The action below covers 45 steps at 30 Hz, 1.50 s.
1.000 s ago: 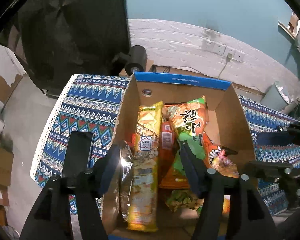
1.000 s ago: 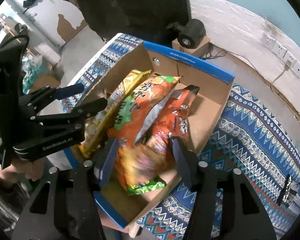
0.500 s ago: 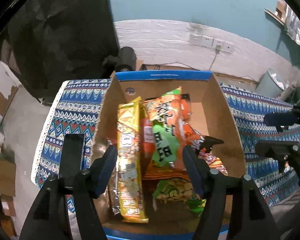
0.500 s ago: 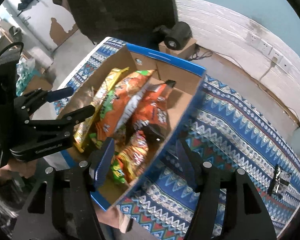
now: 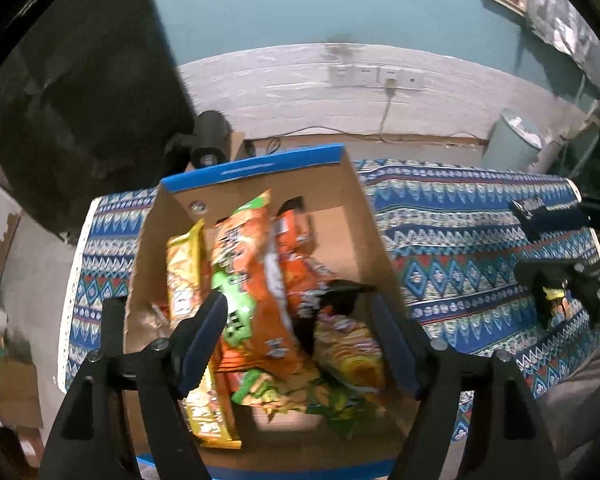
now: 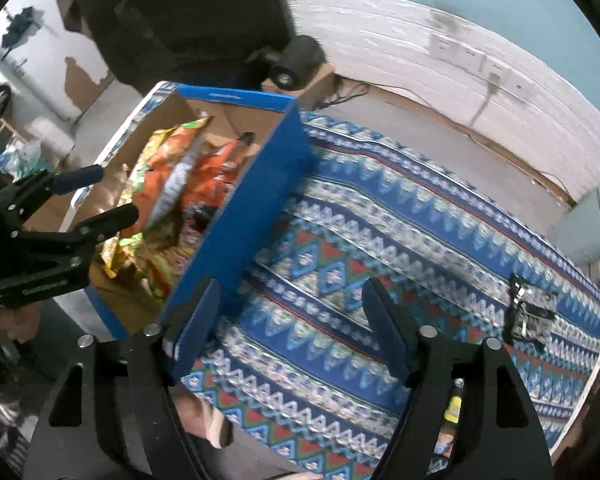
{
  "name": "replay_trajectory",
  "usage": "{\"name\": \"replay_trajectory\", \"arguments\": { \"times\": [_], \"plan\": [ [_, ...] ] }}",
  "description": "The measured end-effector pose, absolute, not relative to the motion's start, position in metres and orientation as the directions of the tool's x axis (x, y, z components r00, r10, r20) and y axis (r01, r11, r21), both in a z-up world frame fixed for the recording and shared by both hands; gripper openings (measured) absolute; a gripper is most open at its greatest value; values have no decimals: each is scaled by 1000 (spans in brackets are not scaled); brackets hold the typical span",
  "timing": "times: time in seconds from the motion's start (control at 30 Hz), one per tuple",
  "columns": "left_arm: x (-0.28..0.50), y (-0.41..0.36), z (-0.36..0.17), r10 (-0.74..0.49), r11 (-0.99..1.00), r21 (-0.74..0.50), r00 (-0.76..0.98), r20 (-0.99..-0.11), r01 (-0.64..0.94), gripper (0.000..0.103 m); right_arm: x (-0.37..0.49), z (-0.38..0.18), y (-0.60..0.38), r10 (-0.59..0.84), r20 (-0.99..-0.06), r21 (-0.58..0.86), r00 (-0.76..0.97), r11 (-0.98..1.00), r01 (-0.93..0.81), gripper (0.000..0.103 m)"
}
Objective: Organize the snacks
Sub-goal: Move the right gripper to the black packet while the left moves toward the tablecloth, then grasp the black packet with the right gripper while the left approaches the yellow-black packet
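Claws first: the left claw (image 5: 300, 344) hangs spread over the box (image 5: 260, 166), low in the centre of its own frame, its jaws having just been opening. Packets lie below and between the jaws, but the pads press on none of them. The right claw (image 6: 292, 320) is spread too, low in the centre of its frame, jaws likewise just opening, with only the patterned cloth (image 6: 400, 240) beneath and nothing between them; its left finger sits just beside the box's blue outer wall.

Outward from the left claw, the snacks sit inside the box: a yellow packet (image 5: 184, 280) along the left side, an orange-and-green bag (image 5: 252, 280) in the middle, an orange-red bag (image 5: 296, 248) to its right, and a heap of smaller green and yellow packets (image 5: 340, 360) near the bottom. In the right-wrist view the same box fills the upper left, the left claw reaching in from the left edge.

As for progress, most of the work looks done: every snack clearly visible on the table is in the box, and the cloth beside it is bare but for a small dark object (image 6: 528, 312) at the right, too blurred to name. A few small packets (image 5: 556, 300) show behind the right claw at the right edge of the left view; whether they still need boxing I cannot tell. The packets lean rather loosely, so some straightening may remain.
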<state>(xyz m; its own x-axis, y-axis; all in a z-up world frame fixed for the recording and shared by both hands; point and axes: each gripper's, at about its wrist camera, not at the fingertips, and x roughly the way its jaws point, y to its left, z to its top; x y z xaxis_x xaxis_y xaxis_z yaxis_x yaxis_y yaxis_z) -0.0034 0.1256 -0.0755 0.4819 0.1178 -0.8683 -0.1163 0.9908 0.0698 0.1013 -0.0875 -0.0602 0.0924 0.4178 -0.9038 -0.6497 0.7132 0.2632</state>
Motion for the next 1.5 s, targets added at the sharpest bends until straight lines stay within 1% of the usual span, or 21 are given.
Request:
{"name": "replay_trajectory", "arguments": {
  "times": [0.3, 0.53, 0.63, 0.7, 0.83, 1.0, 1.2, 1.5],
  "plan": [
    [10, 69, -70, 97, 993, 114, 482, -871, 6, 77, 114, -66, -148, 397, -909, 254, 128, 770, -585, 75],
    [26, 23, -69, 91, 980, 163, 477, -874, 111, 78, 126, -74, -184, 334, -935, 198, 122, 773, -603, 75],
    [36, 0, -71, 89, 967, 188, 470, -878, 169, 78, 138, -77, -201, 321, -940, 194, 113, 778, -598, 75],
    [43, -12, -71, 79, 961, 192, 466, -881, 199, 83, 152, -82, -216, 319, -942, 206, 103, 793, -574, 75],
    [64, -38, -76, 61, 950, 191, 453, -889, 248, 83, 179, -95, -239, 292, -952, 205, 87, 824, -529, 75],
    [92, -57, -90, 47, 938, 189, 433, -900, 291, 83, 210, -113, -254, 245, -966, 166, 80, 829, -533, 75],
    [125, -62, -111, 42, 928, 189, 415, -909, 320, 83, 247, -150, -263, 211, -976, 146, 55, 821, -552, 75],
    [160, -54, -153, 24, 945, 143, 374, -927, 293, 83, 281, -198, -273, 271, -963, 228, 5, 820, -525, 75]
  ]
}}
